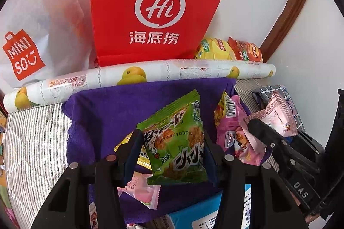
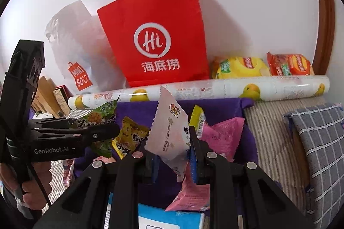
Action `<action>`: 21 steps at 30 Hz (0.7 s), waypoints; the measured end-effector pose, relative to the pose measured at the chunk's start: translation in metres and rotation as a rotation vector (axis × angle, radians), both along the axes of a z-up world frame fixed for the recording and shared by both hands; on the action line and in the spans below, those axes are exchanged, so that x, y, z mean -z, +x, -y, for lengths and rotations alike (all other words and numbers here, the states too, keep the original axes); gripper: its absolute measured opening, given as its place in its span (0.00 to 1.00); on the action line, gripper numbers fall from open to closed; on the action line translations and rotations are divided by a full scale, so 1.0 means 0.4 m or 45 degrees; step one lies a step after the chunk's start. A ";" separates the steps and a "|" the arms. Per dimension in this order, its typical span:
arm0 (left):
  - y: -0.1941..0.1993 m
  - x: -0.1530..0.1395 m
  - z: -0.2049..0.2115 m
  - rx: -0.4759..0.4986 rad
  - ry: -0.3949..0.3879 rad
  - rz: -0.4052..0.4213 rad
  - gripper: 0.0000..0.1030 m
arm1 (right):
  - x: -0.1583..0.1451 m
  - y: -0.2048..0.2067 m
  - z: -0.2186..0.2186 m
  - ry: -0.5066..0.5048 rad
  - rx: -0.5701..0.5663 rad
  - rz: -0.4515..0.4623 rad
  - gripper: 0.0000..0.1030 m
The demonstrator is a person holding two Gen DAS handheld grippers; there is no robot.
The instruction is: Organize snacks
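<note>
- A red paper bag (image 2: 157,40) with white cord handles stands upright against the white wall; its mouth is turned away from both cameras, so what it holds cannot be told.
- Just beside it on its left leans a white plastic bag (image 1: 40,20) printed with a red shop logo; reddish shapes show faintly through the film, too blurred to name.
- To the right of the red bag, a yellow snack pack (image 2: 238,66) and an orange snack pack (image 2: 290,64) lie against the wall behind a long patterned roll (image 1: 137,76) that lies across the front of both bags.
- In front of the roll a purple cloth (image 1: 103,113) is spread over a striped cover (image 1: 32,143), and loose snacks lie on it.
- The left gripper (image 1: 172,156) pinches a green snack packet (image 1: 174,143) between its two fingers; the packet is lifted above the cloth, tilted, with its top edge pointing toward the red bag.
- The right gripper (image 2: 169,156) clamps a pale pink packet (image 2: 167,132) by its lower part, so that the packet's serrated top sticks up between the fingers (image 2: 198,147) toward the roll.
- Still on the cloth, a yellow packet (image 2: 129,136) lies between the two grippers, and a bright pink packet (image 2: 221,134) lies just right of the right gripper's fingers.
- A checked grey cushion (image 2: 320,143) rests on the striped cover at the far right.
</note>
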State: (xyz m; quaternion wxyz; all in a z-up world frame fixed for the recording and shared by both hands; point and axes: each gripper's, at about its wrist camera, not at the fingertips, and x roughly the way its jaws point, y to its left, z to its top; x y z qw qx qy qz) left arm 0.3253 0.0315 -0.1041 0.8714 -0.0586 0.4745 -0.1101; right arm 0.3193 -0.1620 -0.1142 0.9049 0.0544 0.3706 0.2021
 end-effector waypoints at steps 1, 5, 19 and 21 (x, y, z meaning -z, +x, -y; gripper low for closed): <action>0.002 0.004 0.000 -0.001 0.000 -0.007 0.49 | 0.000 -0.002 -0.004 0.004 -0.010 0.000 0.22; 0.011 0.023 0.000 -0.016 0.007 -0.037 0.49 | 0.000 -0.012 -0.027 0.011 -0.065 0.006 0.22; 0.031 0.064 -0.001 -0.042 0.015 -0.155 0.49 | 0.059 0.008 -0.070 -0.040 -0.114 -0.105 0.41; 0.029 0.066 0.000 -0.042 0.016 -0.166 0.49 | 0.060 0.009 -0.071 -0.043 -0.120 -0.113 0.43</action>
